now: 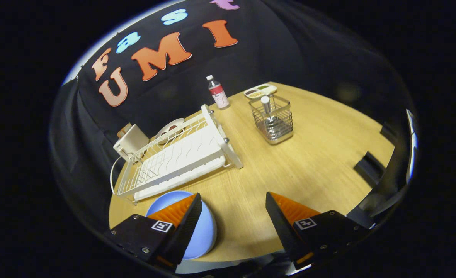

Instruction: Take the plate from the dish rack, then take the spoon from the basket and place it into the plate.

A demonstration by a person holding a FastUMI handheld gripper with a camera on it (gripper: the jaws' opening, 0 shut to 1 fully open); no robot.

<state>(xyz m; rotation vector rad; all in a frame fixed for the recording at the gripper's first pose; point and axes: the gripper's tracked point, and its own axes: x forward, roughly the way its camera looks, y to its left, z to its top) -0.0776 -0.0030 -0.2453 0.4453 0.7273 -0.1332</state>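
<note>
1. Gripper (pixel 233 200) fingers wide apart, holding nothing.
2. Plate (pixel 205 231) on table (pixel 309 170), under left finger, near rack (pixel 177 158).
3. Spoon (pixel 267 110) upright in basket (pixel 272 119), far.
4. Bottle (pixel 217 92) label unreadable.

The handheld two-finger gripper (pixel 233 210) ended in two wedge-shaped fingers (pixel 181 216) with ribbed inner faces. Each sat on a dark, boxy mount fixed with small silver screws, and each mount carried a square black-and-white marker at about 12 o'clock on its top face.
</note>
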